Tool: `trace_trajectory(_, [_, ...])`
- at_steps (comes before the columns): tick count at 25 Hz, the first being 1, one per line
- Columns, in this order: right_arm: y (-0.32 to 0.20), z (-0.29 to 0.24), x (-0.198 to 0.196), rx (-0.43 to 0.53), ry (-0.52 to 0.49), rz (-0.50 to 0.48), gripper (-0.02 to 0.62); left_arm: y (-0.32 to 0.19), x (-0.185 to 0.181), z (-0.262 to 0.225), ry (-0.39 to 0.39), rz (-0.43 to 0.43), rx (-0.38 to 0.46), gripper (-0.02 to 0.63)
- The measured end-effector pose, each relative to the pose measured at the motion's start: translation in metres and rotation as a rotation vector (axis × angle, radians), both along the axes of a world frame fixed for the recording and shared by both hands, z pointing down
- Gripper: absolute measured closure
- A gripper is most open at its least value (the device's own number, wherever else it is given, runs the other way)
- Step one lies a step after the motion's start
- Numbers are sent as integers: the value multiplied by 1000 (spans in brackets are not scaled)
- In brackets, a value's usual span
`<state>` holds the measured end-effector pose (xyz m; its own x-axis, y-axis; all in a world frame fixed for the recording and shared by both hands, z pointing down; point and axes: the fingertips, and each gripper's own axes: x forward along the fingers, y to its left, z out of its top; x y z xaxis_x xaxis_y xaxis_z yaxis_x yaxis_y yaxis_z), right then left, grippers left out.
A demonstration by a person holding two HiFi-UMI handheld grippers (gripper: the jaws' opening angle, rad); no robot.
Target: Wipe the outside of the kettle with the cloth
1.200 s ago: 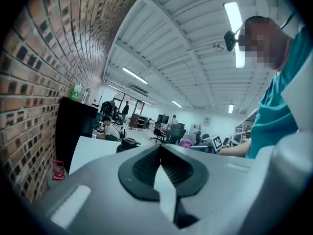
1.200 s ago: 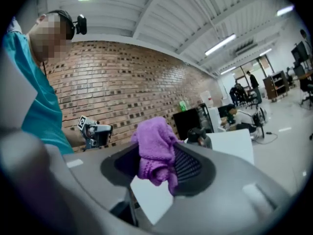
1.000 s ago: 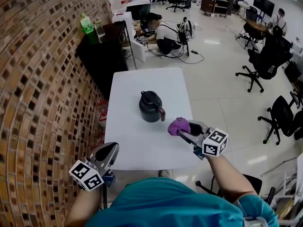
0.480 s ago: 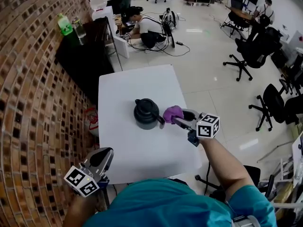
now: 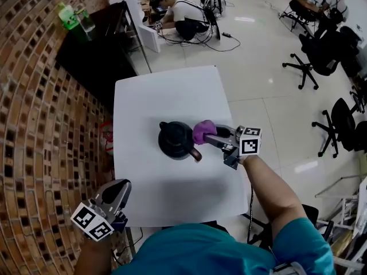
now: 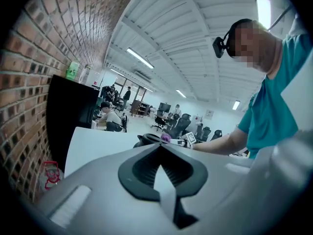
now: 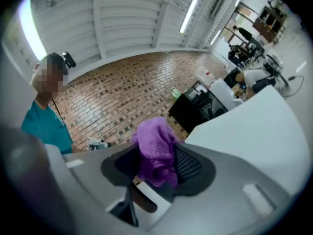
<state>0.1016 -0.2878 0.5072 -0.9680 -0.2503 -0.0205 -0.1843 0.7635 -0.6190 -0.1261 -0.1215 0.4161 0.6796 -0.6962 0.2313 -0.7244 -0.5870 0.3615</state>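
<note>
right gripper (image 5: 213,137) brought cloth (image 5: 202,130) forward to kettle (image 5: 174,141) — cloth now against its side

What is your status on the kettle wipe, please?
Right gripper shut on purple cloth, cloth against kettle side. Left gripper shut, empty, at table near corner. Nothing in the way.

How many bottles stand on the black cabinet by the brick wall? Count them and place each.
2. A green plastic bottle stands on the black cabinet nearest the brick wall; a clear bottle stands just right of it.

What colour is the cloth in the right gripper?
Purple cloth, clearest in the right gripper view.
</note>
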Motion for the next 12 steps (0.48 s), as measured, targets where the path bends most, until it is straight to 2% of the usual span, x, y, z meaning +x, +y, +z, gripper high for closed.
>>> trace_trajectory(6, [-1, 14, -22, 2, -64, -165, 414, -13, -2, 11, 32, -23, -18, 606])
trace_trajectory(12, [-6, 32, -21, 24, -44, -221, 414, -21, -4, 26, 28, -1, -31, 606])
